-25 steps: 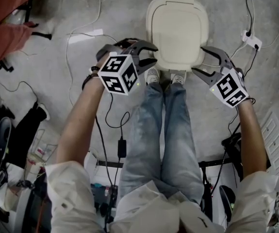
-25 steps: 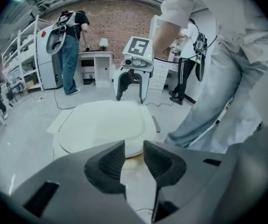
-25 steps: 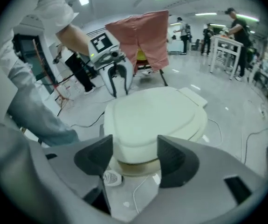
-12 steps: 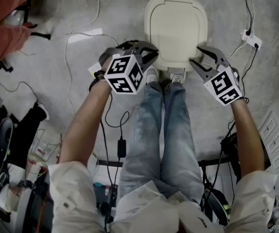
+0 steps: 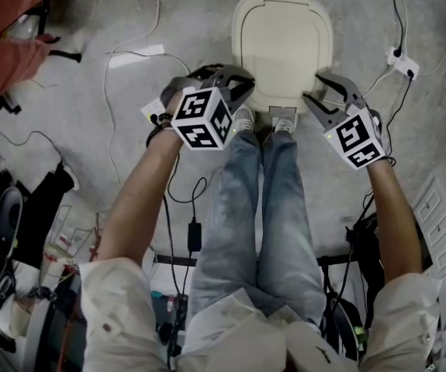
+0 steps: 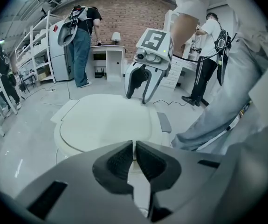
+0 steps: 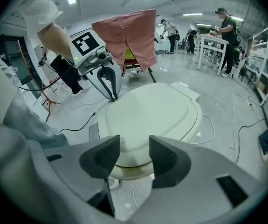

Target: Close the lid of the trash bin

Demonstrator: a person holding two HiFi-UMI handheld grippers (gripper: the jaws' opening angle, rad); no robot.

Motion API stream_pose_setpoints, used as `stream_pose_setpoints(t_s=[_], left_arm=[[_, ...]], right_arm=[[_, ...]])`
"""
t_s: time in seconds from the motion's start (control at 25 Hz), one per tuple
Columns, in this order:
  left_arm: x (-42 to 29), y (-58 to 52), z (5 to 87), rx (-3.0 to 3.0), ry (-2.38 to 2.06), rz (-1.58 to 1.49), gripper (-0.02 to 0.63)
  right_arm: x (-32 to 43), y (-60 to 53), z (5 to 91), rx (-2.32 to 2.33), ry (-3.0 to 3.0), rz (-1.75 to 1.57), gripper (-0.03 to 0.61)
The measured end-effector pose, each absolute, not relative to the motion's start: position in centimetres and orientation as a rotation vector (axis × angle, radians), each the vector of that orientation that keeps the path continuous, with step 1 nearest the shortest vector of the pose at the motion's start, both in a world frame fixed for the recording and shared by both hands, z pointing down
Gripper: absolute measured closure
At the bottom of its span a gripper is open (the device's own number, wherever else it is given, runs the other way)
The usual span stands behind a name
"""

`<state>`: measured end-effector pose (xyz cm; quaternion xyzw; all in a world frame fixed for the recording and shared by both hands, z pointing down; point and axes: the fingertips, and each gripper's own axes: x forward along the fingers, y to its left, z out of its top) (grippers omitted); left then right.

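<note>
The trash bin stands on the grey floor straight ahead of the person, just beyond the toes of the two shoes. Its cream lid lies flat and closed on the body. The bin is a rounded oblong whose long axis runs directly away from the person. The hinge tab is at the far end, and the grey foot pedal points back toward the shoes.

The left gripper is at the bin's near left corner, with its tips at the lid's rim. Whether they touch it cannot be made out. In the left gripper view its two dark pads are pressed together with nothing between them.

The right gripper is at the near right corner, also at the rim, angled in toward the bin. In the right gripper view its pads stand partly apart with a clear gap. The gap holds nothing, and only the lid's near edge shows through it further off.

Each gripper shows in the other's view, across the lid: the right one and the left one.

Cables trail over the floor to the bin's left. A power strip lies to its right. A red cloth hangs well apart on the left.
</note>
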<state>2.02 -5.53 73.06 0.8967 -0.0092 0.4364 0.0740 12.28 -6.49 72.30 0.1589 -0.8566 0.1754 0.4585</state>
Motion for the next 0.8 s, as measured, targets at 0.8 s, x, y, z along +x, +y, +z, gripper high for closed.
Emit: stream_pose_setpoints(t_s=[0.8], left_arm=[[2.1,-7.4,70.6,2.723,-0.326,1.101,0.577]], right_arm=[[13.4,-9.8,70.0,0.752,-2.162,0.550,0.560]])
